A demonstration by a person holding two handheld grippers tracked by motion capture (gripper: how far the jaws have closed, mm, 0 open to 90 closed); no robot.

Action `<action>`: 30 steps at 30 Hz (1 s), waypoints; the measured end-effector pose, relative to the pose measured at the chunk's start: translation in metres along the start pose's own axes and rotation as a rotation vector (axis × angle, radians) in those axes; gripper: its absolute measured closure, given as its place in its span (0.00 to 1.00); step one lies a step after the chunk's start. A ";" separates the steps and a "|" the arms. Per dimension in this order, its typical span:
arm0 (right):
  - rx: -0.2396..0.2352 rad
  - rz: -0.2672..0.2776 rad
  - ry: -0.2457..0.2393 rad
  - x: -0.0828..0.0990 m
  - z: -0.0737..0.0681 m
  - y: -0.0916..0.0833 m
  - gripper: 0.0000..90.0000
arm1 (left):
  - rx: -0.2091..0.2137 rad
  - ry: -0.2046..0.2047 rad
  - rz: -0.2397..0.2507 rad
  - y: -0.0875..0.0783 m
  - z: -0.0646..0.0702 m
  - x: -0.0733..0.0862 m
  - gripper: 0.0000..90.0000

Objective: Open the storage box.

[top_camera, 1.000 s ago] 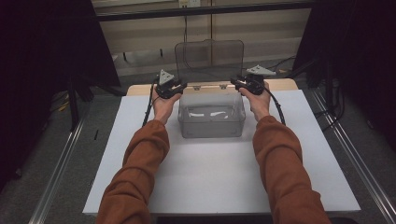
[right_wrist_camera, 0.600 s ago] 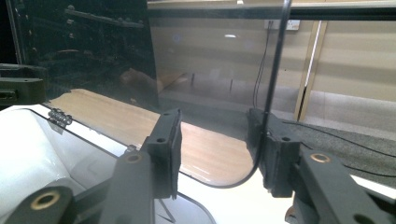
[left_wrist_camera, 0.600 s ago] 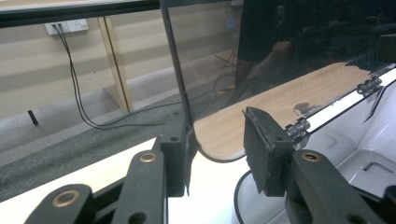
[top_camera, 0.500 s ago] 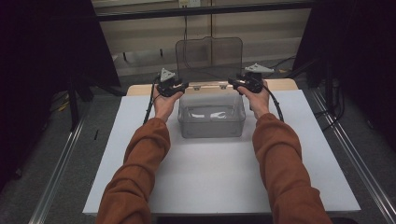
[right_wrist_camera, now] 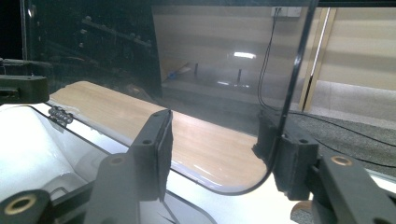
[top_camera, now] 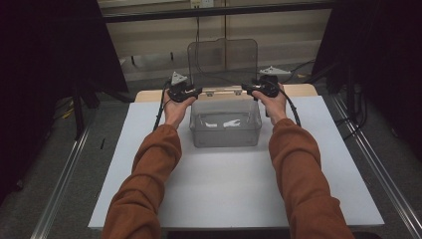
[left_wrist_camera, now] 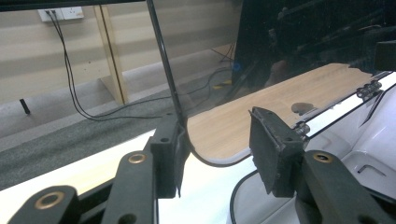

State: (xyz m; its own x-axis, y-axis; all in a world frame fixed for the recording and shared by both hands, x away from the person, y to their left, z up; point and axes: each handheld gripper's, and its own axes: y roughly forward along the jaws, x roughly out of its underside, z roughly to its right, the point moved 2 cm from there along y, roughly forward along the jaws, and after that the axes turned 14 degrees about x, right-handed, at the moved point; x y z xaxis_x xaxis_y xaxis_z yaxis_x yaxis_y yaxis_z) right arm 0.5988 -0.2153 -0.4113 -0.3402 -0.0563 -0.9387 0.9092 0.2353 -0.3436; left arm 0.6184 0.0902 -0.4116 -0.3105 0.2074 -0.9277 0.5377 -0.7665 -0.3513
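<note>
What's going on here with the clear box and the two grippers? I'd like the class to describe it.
A person in rust-coloured sleeves holds a gripper in each hand at the back corners of a clear plastic box on a white table. The box's hinged lid stands raised, nearly upright. The left gripper and the right gripper each straddle a side edge of that lid near the hinge, jaws open with a gap, so neither is clamping it. Some pale items lie inside the box, too unclear to identify.

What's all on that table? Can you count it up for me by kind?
Clear plastic boxes: 1
Hinged clear lids, standing open: 1
Hand-held grippers, left gripper and right gripper: 2
White items inside the box, too blurred to identify: at least 2
Total: at least 6
</note>
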 end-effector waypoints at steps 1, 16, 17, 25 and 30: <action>0.001 -0.002 -0.003 0.000 0.000 0.000 0.49 | 0.002 -0.001 -0.001 0.000 0.000 0.000 0.62; -0.003 -0.033 0.001 -0.002 -0.003 0.004 0.42 | 0.022 -0.023 0.001 0.001 -0.001 -0.001 0.59; -0.003 -0.033 0.003 -0.002 -0.003 0.004 0.42 | 0.023 -0.025 0.003 0.001 -0.001 -0.001 0.58; -0.007 -0.037 0.016 -0.002 -0.004 0.006 0.37 | 0.039 -0.023 -0.019 0.004 0.000 0.000 0.50; -0.012 -0.045 0.024 -0.002 -0.006 0.008 0.34 | 0.031 -0.027 -0.023 0.005 0.000 0.000 0.45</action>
State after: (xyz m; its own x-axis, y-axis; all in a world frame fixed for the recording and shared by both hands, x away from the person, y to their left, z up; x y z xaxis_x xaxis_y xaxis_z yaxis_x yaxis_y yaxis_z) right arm 0.6054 -0.2077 -0.4116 -0.3862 -0.0442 -0.9213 0.8898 0.2452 -0.3848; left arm 0.6214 0.0862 -0.4136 -0.3440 0.2086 -0.9155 0.5055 -0.7805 -0.3678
